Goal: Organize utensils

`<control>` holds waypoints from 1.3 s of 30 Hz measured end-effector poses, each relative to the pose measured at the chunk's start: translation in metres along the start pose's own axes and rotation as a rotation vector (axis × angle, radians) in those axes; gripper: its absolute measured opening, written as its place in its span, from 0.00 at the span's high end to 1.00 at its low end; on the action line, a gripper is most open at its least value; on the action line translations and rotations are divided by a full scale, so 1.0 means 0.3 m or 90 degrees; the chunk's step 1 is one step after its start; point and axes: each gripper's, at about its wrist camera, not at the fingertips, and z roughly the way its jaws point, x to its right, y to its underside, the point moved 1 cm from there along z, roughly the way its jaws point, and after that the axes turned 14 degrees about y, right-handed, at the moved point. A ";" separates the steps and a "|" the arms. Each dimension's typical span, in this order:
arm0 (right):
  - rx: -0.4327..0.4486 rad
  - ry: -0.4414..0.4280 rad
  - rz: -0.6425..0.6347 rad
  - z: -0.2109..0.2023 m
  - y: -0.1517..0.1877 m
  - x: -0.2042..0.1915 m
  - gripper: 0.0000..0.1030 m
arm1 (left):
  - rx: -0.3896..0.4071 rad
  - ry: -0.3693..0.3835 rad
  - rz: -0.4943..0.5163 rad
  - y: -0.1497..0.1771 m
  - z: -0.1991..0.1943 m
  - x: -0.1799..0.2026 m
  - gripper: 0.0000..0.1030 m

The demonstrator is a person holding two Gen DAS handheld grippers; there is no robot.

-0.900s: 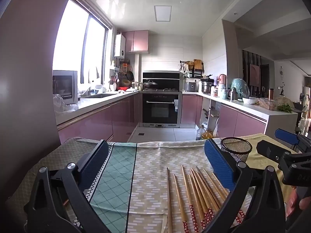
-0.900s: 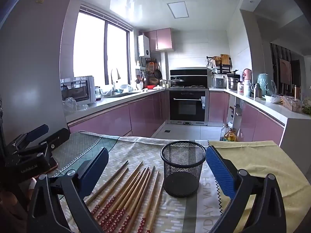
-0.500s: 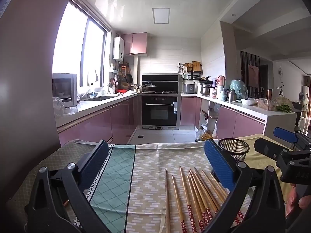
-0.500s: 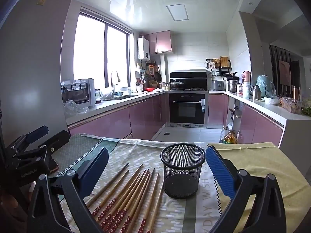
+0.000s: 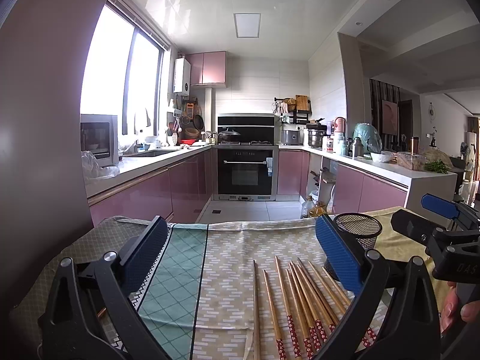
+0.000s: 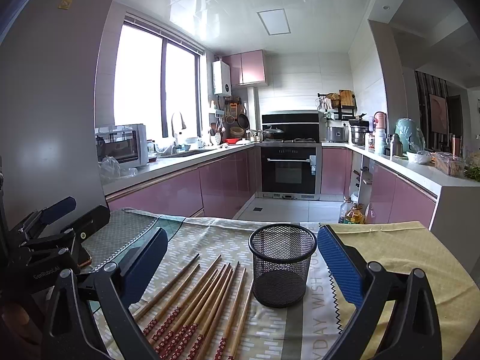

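You are holding both grippers wide open and empty above the near edge of the table, which looks like a ready stance: nothing is being gripped yet, so the sorting appears not to have begun.

The chopsticks (image 6: 198, 306) are lying loose in a rough fan on the patterned cloth (image 6: 210, 237), decorated red ends toward you and plain tips pointing away, so the thick ends are the easiest to reach. The mesh cup (image 6: 282, 270) is standing upright and empty just beside them on their right, most likely as their destination.

Your right gripper (image 6: 240, 267) is spanning the scene: the cup is sitting between its 2 fingers, nearer the right one, and most of the chopsticks are lying under the left half of the gap.

Your left gripper (image 5: 240, 255) is pointing further left. From its camera the chopsticks (image 5: 300, 300) are lying below the right half of its opening, with the cup (image 5: 358, 231) partly hidden behind its right finger (image 5: 337, 258). Bare cloth (image 5: 228, 258) is filling the rest of the gap.
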 end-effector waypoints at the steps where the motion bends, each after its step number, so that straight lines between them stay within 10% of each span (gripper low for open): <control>1: 0.001 0.001 0.000 -0.001 0.001 -0.001 0.06 | -0.001 0.000 0.000 0.000 0.002 -0.002 0.06; 39: -0.006 -0.007 0.011 -0.009 0.009 0.016 0.06 | 0.002 0.000 0.002 0.013 -0.001 0.015 0.06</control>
